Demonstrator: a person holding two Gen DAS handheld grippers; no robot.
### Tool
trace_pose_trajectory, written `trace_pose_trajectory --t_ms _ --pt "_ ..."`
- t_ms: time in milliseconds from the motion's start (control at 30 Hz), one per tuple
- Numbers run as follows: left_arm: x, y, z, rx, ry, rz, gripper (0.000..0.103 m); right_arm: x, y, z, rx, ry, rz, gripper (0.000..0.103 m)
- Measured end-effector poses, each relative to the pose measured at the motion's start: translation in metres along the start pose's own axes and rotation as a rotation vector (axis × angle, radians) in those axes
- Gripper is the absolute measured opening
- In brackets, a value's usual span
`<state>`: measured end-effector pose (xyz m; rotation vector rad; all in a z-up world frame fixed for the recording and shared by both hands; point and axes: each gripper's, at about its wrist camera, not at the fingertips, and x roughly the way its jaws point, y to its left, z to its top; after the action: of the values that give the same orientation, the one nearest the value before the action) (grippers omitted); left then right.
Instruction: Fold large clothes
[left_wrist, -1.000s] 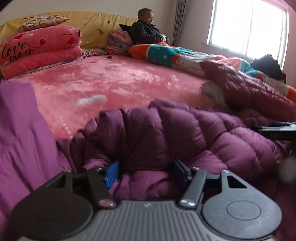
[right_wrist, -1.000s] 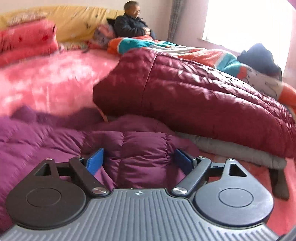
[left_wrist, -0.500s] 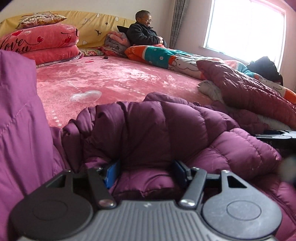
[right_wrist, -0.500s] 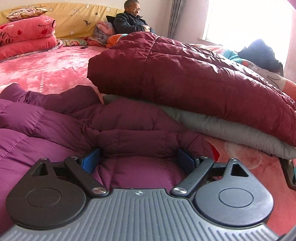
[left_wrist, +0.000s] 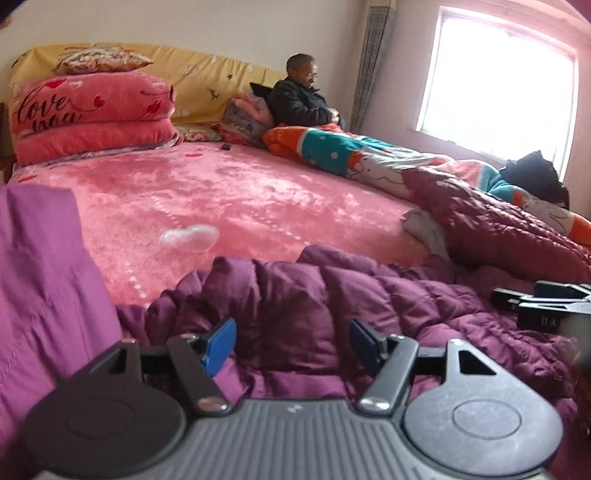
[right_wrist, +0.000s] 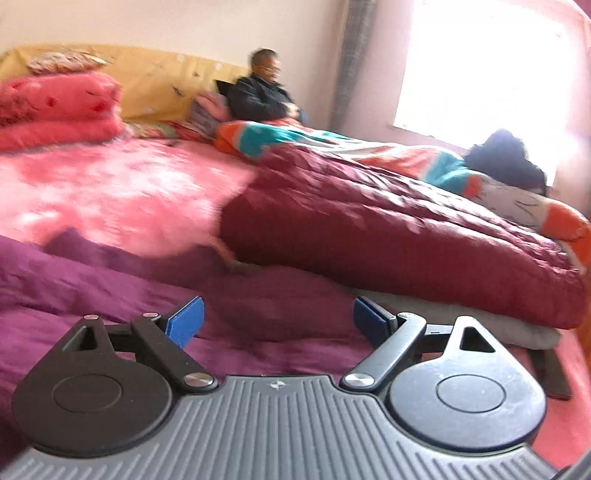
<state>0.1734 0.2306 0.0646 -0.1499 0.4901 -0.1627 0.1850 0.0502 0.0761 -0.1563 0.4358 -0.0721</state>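
A purple quilted down jacket (left_wrist: 332, 295) lies bunched on the pink bed, and it also shows in the right wrist view (right_wrist: 110, 280). My left gripper (left_wrist: 293, 341) is open, its blue pads on either side of a puffy fold of the jacket. A lighter purple part of the jacket (left_wrist: 44, 280) rises at the left. My right gripper (right_wrist: 275, 319) is open just above the flat jacket, holding nothing. Its fingers also show at the right edge of the left wrist view (left_wrist: 543, 299).
A dark red quilted coat (right_wrist: 388, 229) lies over a grey garment (right_wrist: 517, 332) to the right. A colourful duvet (left_wrist: 351, 155) and a seated person (left_wrist: 301, 98) are at the back. Stacked pink blankets (left_wrist: 92, 114) stand at the headboard. The bed's pink cover (left_wrist: 221, 192) spreads behind the jacket.
Both grippers have lifted and drawn back a little from the jacket. The right gripper has opened wider, and the fabric no longer bulges between its pads. The right view is blurred with motion.
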Motion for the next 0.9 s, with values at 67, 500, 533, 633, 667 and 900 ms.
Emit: trace_pose_trajectory --t_ms 67,500,533,633,667,900 --pt "0.003 -0.002 -0.001 0.023 0.01 0.012 0.068 0.002 0.016 0.001 0.021 0.045 0.103 0.103" --pt "0.015 -0.014 -0.018 0.138 0.062 0.048 0.07 0.029 0.069 -0.034 -0.108 0.157 0.147 0.103" --pt "0.016 -0.013 -0.018 0.136 0.062 0.047 0.07 0.028 0.072 -0.037 -0.119 0.15 0.138 0.103" --pt "0.018 -0.013 -0.02 0.135 0.065 0.047 0.07 0.029 0.072 -0.042 -0.122 0.141 0.133 0.103" --pt "0.017 -0.014 -0.019 0.138 0.063 0.051 0.07 0.028 0.073 -0.043 -0.122 0.138 0.132 0.103" --pt "-0.013 -0.032 0.004 0.144 -0.028 0.022 0.069 0.017 0.054 -0.026 -0.049 0.141 0.159 0.103"
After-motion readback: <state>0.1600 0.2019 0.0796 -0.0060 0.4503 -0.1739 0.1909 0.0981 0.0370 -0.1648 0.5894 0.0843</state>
